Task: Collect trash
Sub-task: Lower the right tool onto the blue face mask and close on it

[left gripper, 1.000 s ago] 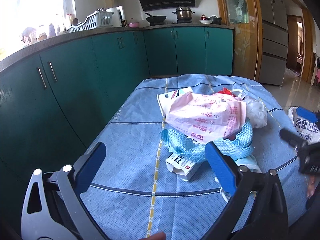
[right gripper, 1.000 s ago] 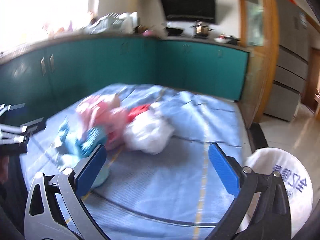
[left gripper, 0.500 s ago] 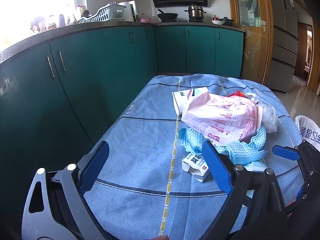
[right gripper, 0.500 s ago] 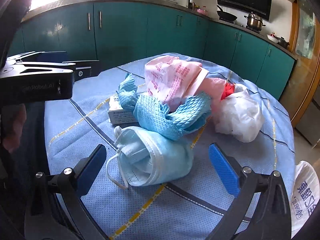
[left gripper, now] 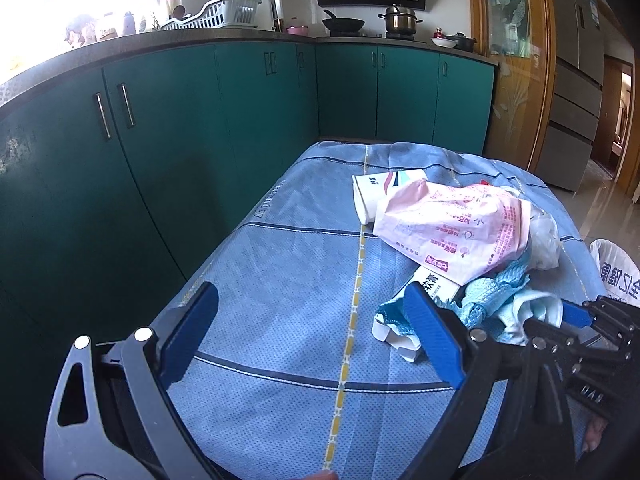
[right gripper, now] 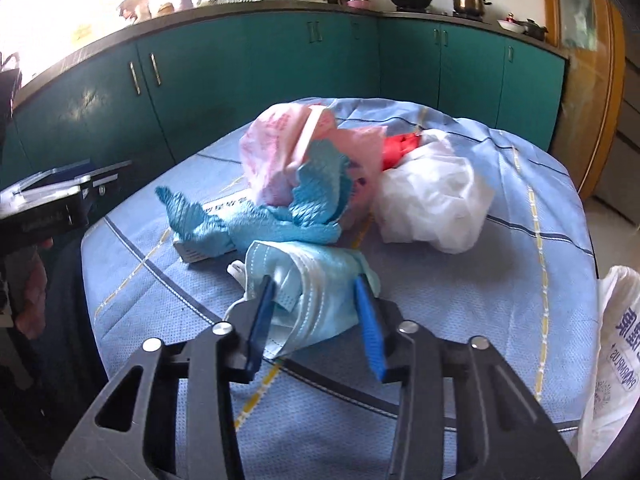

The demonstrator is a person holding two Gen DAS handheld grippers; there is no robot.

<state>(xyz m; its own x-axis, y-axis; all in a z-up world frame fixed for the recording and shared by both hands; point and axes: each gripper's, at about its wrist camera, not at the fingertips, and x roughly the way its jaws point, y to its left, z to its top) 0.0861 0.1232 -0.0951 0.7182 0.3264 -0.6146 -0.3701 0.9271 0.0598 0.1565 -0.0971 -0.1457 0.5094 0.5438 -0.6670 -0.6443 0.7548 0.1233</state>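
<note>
Trash lay heaped on the worktop point(right gripper: 460, 280) under a blue cloth: pink printed bag point(right gripper: 280, 152), blue mesh rag point(right gripper: 280, 220), white plastic bag point(right gripper: 436, 204), small carton point(left gripper: 430, 286). Right tongs point(right gripper: 316, 292) had just been closing and gripped a crumpled blue face mask point(right gripper: 316, 280) at the heap's near edge, pads pressing both sides. Left tongs point(left gripper: 316, 332) stood wide apart, holding nothing, over bare cloth beside the heap. White printed bag point(right gripper: 616, 340) hung off the right edge.
</note>
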